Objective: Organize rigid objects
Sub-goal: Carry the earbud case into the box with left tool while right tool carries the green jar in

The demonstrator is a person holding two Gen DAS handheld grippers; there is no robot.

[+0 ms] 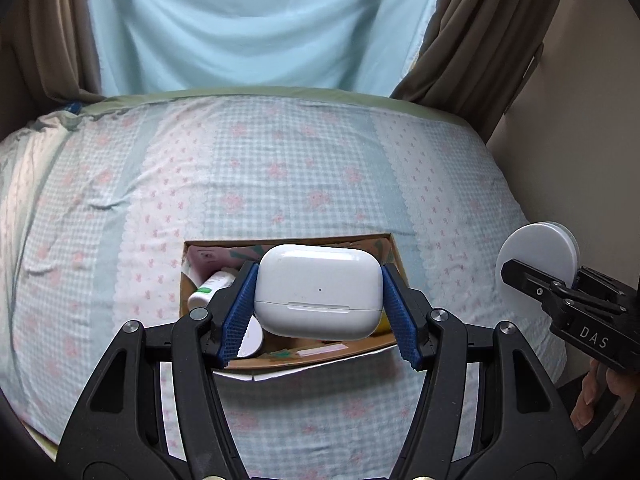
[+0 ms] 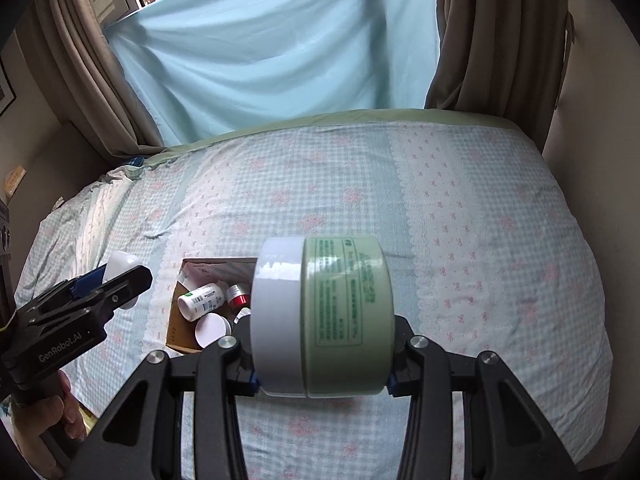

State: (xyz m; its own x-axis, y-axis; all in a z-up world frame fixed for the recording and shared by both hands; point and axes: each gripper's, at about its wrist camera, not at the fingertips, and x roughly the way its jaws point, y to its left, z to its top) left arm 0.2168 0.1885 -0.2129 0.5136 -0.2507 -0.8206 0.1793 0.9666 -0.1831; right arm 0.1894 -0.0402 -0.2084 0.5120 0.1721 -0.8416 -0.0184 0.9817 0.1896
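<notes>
My left gripper (image 1: pixel 318 300) is shut on a white earbud case (image 1: pixel 318 292) and holds it above an open cardboard box (image 1: pixel 320 358) on the bed. The box (image 2: pixel 176 312) holds a white bottle (image 2: pixel 200 298), a red-capped item (image 2: pixel 237 294) and a white round lid (image 2: pixel 212 329). My right gripper (image 2: pixel 322 376) is shut on a pale green jar with a white lid (image 2: pixel 320 316), held on its side above the bed, to the right of the box. The jar (image 1: pixel 536 254) and the right gripper (image 1: pixel 532 276) also show at the right of the left wrist view. The left gripper (image 2: pixel 120 284) shows at the left of the right wrist view.
The bed is covered by a light blue checked sheet with pink flowers (image 1: pixel 280 168). A pale blue cloth (image 1: pixel 248 20) hangs behind it between brown curtains (image 1: pixel 480 32). A wall (image 1: pixel 580 140) runs along the bed's right side.
</notes>
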